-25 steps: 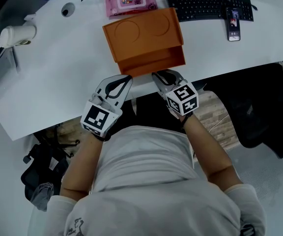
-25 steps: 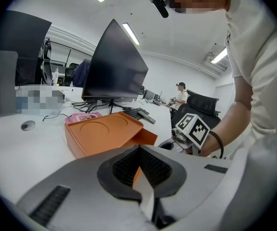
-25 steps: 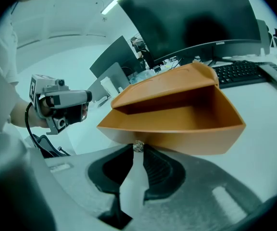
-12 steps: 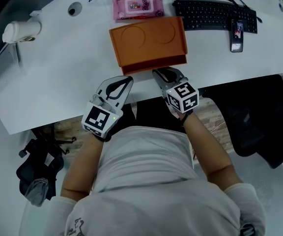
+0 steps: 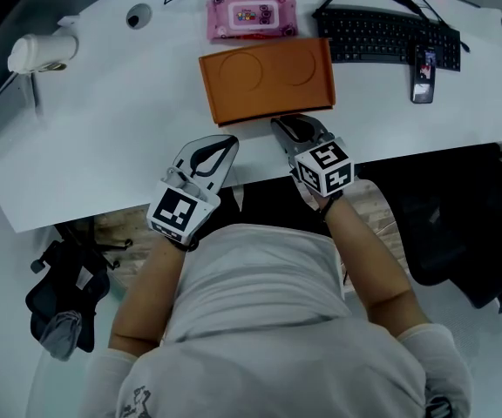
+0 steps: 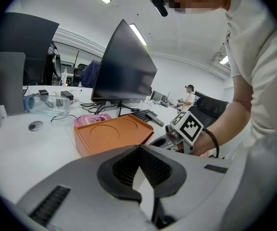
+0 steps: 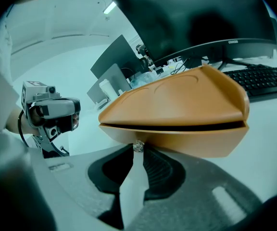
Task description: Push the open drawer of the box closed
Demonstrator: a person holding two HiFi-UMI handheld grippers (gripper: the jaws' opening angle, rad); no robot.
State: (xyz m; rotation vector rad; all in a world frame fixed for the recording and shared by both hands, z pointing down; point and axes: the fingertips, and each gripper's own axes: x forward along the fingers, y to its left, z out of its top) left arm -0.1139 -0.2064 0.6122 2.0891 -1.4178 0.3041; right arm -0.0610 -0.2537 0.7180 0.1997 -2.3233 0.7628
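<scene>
Over on the near side of the white worktop, the orange box sat about mid-width, with a pink wipes pack just behind it and a black keyboard and a phone off to the far right. From the head view I saw no drawer sticking out of the box. The right gripper view showed the drawer front facing me with just a thin dark slit above it, so it looked pretty much in.

My right gripper was right up against that front, jaws pulled in narrow with the tips nearly together at the tiny clear knob. Honestly I couldn't tell if it was pinching the knob or just butting against it.

My left gripper hung over the worktop's near edge, just off the box's near-left corner and not touching it, with its jaw tips together and nothing between them.
</scene>
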